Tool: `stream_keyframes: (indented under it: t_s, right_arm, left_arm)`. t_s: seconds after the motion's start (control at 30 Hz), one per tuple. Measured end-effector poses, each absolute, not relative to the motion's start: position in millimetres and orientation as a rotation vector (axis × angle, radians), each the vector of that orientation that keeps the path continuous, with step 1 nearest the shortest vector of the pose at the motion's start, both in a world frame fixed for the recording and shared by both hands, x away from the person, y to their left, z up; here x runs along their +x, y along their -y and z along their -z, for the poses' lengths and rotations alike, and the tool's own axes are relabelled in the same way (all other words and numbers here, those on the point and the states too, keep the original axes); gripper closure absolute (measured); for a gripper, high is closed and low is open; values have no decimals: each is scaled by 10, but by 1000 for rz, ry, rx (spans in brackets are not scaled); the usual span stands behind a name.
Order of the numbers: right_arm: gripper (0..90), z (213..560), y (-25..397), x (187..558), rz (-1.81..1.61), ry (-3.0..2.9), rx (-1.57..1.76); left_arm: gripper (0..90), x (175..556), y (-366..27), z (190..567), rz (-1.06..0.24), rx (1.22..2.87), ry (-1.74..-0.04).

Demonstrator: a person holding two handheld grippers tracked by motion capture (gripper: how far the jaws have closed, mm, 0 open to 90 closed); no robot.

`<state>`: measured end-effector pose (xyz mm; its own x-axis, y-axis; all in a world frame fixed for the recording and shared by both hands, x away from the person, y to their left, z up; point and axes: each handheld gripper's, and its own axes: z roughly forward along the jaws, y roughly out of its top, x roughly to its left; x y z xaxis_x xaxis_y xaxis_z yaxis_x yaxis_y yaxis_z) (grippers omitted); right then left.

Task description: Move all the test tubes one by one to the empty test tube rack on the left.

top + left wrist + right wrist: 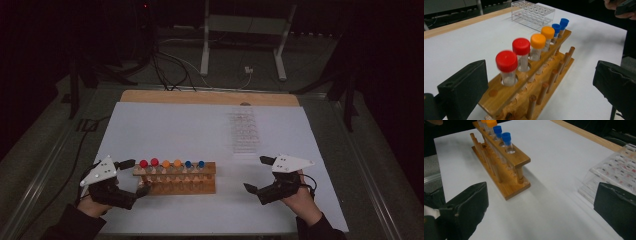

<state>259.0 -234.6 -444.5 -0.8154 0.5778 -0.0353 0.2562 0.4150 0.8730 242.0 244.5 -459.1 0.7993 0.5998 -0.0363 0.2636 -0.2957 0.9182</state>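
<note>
A wooden test-tube rack [176,179] [524,85] [499,167] stands near the front of the white table, holding several capped tubes: two red [507,62], two orange [538,42], two blue [506,138]. My left gripper [134,176] [536,87] is open, its jaws spread on either side of the rack's left end without touching it. My right gripper [258,173] [539,207] is open to the right of the rack, with nothing between its jaws.
A clear plastic tube rack [245,132] [532,13] [614,172] sits behind and to the right of the wooden one. The white table sheet [200,125] ends at a wooden strip at the back. Cables and a metal stand lie beyond the table.
</note>
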Motion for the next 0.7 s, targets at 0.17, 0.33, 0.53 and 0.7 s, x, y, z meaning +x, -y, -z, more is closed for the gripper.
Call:
stream_keyframes:
  t_s: [0.17,0.33,0.53,0.7]
  right_arm:
    - [0,4563,2400,2555,-1314,-2314,725]
    - [0,4741,2460,2543,-1277,-2294,723]
    - [0,4900,2508,2590,-1245,-2309,764]
    - [0,4926,2492,2605,-1224,-2312,759]
  left_arm:
    - [6,2384,-2506,4732,-390,1895,-676]
    - [6,2358,-2500,4920,-395,1924,-699]
    - [4,2329,-2504,4989,-434,1900,-689]
    - [4,2299,-2503,4979,-471,1902,-688]
